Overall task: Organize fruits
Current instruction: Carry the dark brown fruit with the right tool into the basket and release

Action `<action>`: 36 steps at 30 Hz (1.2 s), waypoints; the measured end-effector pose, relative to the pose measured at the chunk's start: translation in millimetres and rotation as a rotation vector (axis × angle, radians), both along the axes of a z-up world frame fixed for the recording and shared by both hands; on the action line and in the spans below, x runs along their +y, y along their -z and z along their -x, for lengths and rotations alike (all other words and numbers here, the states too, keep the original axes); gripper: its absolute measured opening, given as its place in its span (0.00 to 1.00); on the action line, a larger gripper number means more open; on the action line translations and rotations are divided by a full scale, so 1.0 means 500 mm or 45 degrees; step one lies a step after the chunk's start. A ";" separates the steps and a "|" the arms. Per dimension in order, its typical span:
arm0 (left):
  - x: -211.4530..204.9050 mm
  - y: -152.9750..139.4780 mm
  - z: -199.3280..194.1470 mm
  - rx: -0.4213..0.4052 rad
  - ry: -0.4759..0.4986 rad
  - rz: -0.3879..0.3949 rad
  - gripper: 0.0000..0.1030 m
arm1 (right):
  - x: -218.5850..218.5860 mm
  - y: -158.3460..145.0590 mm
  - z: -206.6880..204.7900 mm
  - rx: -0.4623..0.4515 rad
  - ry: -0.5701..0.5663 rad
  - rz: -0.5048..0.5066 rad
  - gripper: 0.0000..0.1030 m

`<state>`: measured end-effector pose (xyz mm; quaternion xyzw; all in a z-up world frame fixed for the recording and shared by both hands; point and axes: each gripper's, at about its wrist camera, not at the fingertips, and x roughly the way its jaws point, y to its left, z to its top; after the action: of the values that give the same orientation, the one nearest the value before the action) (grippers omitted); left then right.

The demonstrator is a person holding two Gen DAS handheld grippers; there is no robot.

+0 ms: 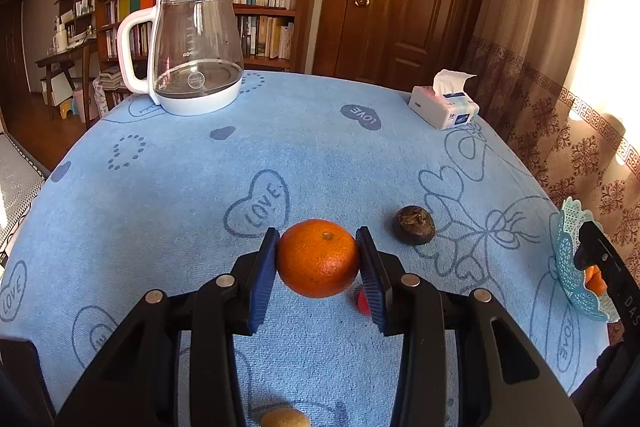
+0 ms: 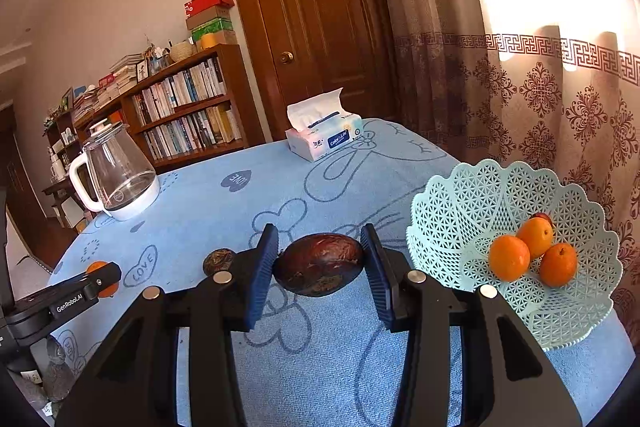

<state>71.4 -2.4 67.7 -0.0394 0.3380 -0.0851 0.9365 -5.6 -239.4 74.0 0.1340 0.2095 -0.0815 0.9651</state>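
Left tool [image 1: 318,259] pinching orange [image 1: 318,258], frame centre, above bench [image 1: 180,187]. Right tool [image 2: 319,263] pinching dark fruit [image 2: 319,263], centre; basket [image 2: 460,211] with three oranges at right

A glass kettle [image 1: 196,55] and tissue pack [image 1: 444,105] on the tablecloth [image 1: 180,195].

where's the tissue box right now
The tissue box sits at the far edge of the blue tablecloth in front of the wooden door, right of the glass kettle.
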 end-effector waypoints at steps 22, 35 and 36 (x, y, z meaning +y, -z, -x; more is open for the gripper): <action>-0.039 0.011 0.019 -0.013 0.066 -0.057 0.39 | -0.100 -0.003 0.033 0.009 0.145 -0.038 0.43; -0.054 0.017 0.026 -0.009 0.100 -0.069 0.39 | -0.226 0.012 0.057 0.044 0.244 -0.265 0.43; -0.055 0.018 0.026 -0.008 0.102 -0.070 0.39 | -0.230 0.016 0.056 0.054 0.242 -0.281 0.43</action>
<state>58.1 -29.8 58.8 0.0003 0.3385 -0.1133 0.9341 -33.6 -354.3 66.1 0.2570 0.2238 -0.1519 0.9278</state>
